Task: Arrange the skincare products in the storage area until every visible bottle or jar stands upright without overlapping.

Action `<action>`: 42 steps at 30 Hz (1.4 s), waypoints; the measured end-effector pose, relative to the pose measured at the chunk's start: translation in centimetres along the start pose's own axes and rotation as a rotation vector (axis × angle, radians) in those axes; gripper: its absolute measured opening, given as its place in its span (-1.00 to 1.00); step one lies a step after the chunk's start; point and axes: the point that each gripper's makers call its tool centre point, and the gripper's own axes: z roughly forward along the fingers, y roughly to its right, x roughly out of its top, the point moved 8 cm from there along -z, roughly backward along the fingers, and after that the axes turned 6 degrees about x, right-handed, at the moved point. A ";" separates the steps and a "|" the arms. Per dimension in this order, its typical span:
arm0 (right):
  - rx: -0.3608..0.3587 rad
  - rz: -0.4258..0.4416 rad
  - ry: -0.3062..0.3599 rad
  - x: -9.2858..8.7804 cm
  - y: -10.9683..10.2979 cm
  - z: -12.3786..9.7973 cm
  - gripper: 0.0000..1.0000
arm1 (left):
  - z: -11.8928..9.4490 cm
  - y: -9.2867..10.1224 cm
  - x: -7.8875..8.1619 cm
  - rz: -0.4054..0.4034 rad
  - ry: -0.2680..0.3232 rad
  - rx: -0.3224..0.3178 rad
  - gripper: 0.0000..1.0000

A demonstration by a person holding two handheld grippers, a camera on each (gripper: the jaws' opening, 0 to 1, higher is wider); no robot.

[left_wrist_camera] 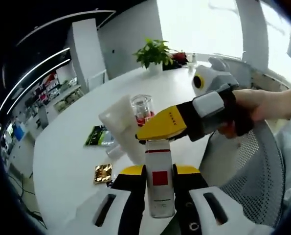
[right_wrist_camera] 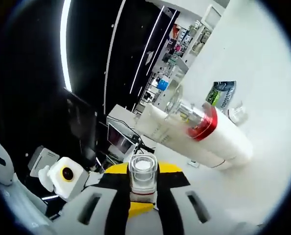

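Your left hand-held gripper pinches a white bottle with a red square label by its body, upright between the yellow-tipped jaws and lifted above the worktop; your right hand-held gripper comes in from the right of the left gripper view and closes on that bottle's clear cap, which the right gripper view shows seated between its own jaws. Treat the bottle as light and stiff, but smooth and probably slippery; I judge the cap the weak point, since it may twist or pull off if you lift by it alone, so carry the weight with the body grip and use the cap hold only to steady.

A larger white tube stands just behind, with a clear-capped, red-banded bottle beside it; glass-like tops look fragile, so set things down gently. A dark green sachet and a gold packet lie flat nearby; keep the base off them.

The worktop is round, white and glossy, offering little friction; a potted plant sits at its far edge; a mesh chair stands to the right, and lit shop shelves fill the room beyond.
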 end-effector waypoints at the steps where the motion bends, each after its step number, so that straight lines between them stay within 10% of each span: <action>1: 0.002 -0.004 -0.001 0.1 0.0 0.0 -0.63 | 0.1 0.0 -0.1 -0.003 -0.001 -0.005 -0.61; 23: 0.254 -0.845 -0.339 1.0 -3.4 0.8 -0.63 | 2.0 -0.3 -1.3 0.063 0.040 -0.236 -0.55; 42: 0.195 -1.031 -0.579 -0.4 -0.4 1.8 -0.62 | 6.3 0.5 -3.5 0.039 -0.014 -0.247 -0.59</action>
